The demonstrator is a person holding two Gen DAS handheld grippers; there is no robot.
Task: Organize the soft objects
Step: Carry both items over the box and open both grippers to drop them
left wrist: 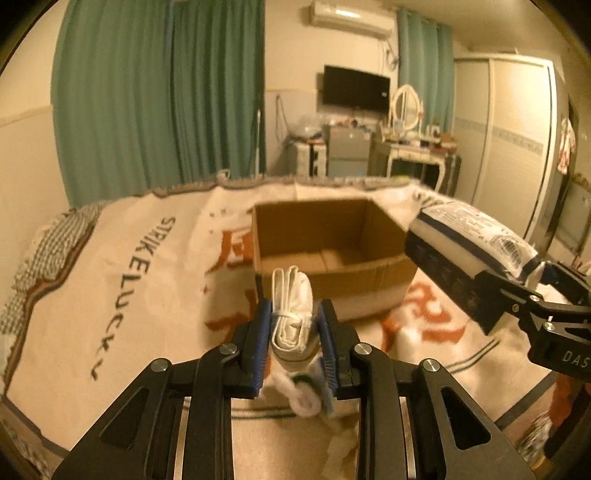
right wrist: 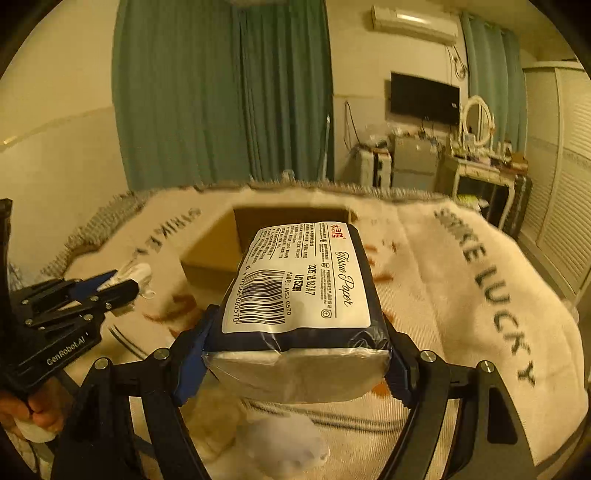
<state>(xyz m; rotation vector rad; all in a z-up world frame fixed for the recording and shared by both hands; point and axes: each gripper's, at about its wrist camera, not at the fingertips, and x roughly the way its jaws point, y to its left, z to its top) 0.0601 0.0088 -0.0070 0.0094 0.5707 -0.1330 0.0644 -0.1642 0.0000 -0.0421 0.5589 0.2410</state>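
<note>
Black linkage arms fill the bottom of the left wrist view, and between their blue pads the left gripper (left wrist: 293,334) is clamped nearly closed on a folded white cloth bundle (left wrist: 291,314) tied with a thin band, standing upright out of the jaws. Its lower end is hidden behind the pads, and a blurred white fluffy lump (left wrist: 301,397) below it cannot be made out. In the right wrist view the right gripper (right wrist: 295,354) stands fairly wide, its pads pressed against both sides of a tissue paper pack (right wrist: 301,295), a navy wrapper with a white barcode label; the small print on it is unreadable, and the pack blocks much of the cardboard box (left wrist: 332,251) behind. That box sits open-topped on the bed just beyond both held items, and the part of its floor that shows is bare. A blurred white fluffy thing (right wrist: 284,443) lies under the pack. At the lower left edge of the right view a hand (right wrist: 33,410) grips the left tool, cut off by the frame. Everything rests above a cream blanket (left wrist: 122,295) printed with dark letters and orange characters, softened by blur. Beyond the bed hang green curtains (left wrist: 159,92), with a wall television (left wrist: 356,86), an air conditioner (left wrist: 351,16), a cluttered dressing table (left wrist: 417,147) with an oval mirror, and a pale wardrobe (left wrist: 513,140).
</note>
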